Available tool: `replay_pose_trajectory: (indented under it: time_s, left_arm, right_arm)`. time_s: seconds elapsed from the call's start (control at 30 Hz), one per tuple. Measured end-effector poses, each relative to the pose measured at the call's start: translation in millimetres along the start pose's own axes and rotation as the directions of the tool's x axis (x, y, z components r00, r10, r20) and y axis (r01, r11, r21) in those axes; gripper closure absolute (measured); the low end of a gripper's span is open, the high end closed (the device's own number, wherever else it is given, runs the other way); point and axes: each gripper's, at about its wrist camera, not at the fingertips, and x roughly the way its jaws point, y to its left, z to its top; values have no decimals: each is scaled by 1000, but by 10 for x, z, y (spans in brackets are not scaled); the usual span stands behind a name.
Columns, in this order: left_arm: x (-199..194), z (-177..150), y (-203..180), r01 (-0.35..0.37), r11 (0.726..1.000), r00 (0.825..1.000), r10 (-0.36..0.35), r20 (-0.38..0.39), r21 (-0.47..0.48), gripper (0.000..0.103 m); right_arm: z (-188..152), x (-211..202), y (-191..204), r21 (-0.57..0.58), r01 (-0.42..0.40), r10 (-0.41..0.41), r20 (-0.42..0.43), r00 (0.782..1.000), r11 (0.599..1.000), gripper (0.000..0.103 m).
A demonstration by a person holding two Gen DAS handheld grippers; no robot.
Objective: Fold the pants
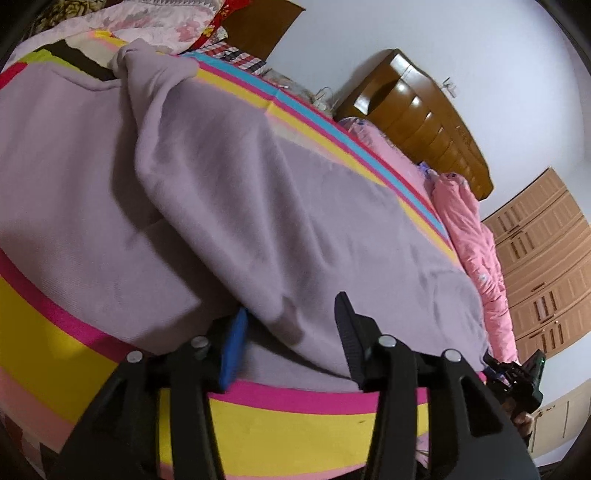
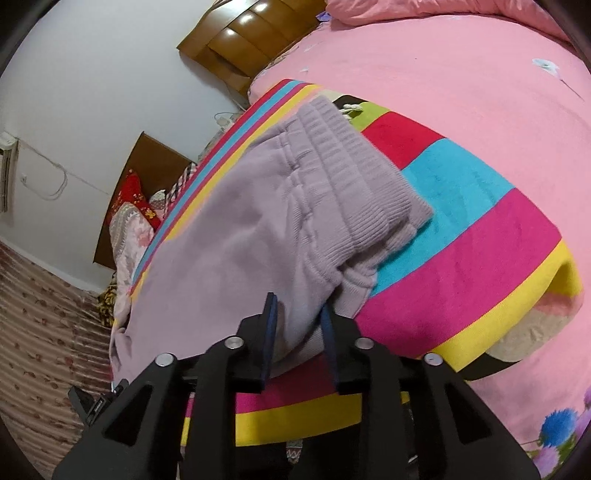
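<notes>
Lilac fleece pants (image 1: 229,206) lie on a striped blanket (image 1: 280,424), with one leg folded over the other. My left gripper (image 1: 290,325) stands open at the pants' near edge; the cloth lies loose between its blue-padded finger (image 1: 232,343) and its black finger (image 1: 349,332). In the right wrist view the ribbed waistband (image 2: 354,177) is at the far end of the pants (image 2: 236,236). My right gripper (image 2: 299,325) is open by a narrow gap, with a thick fold of the near edge still between its fingers (image 2: 269,332).
The blanket (image 2: 461,258) covers a bed with a pink sheet (image 2: 461,74) and a pink quilt (image 1: 476,251). A wooden headboard (image 1: 421,110), pillows (image 1: 155,22) and a wardrobe (image 1: 546,266) stand around. The right gripper's body (image 1: 517,376) shows at the blanket's right corner.
</notes>
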Motion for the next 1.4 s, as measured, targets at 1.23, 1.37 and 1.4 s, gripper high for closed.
replay_pose_trajectory:
  time_s: [1.23, 1.37, 1.4]
  left_arm:
    - [20, -275, -125, -89, 992, 996, 91, -15, 90, 97]
    - [35, -284, -144, -82, 993, 996, 83, -11, 89, 97]
    - [37, -281, -145, -81, 993, 996, 83, -13, 87, 97]
  right_arm:
    - [48, -54, 106, -93, 47, -41, 66, 997, 995, 95]
    - [45, 118, -78, -42, 60, -60, 7, 998, 997, 98]
    - [39, 126, -113, -28, 48, -48, 11, 999, 998, 99]
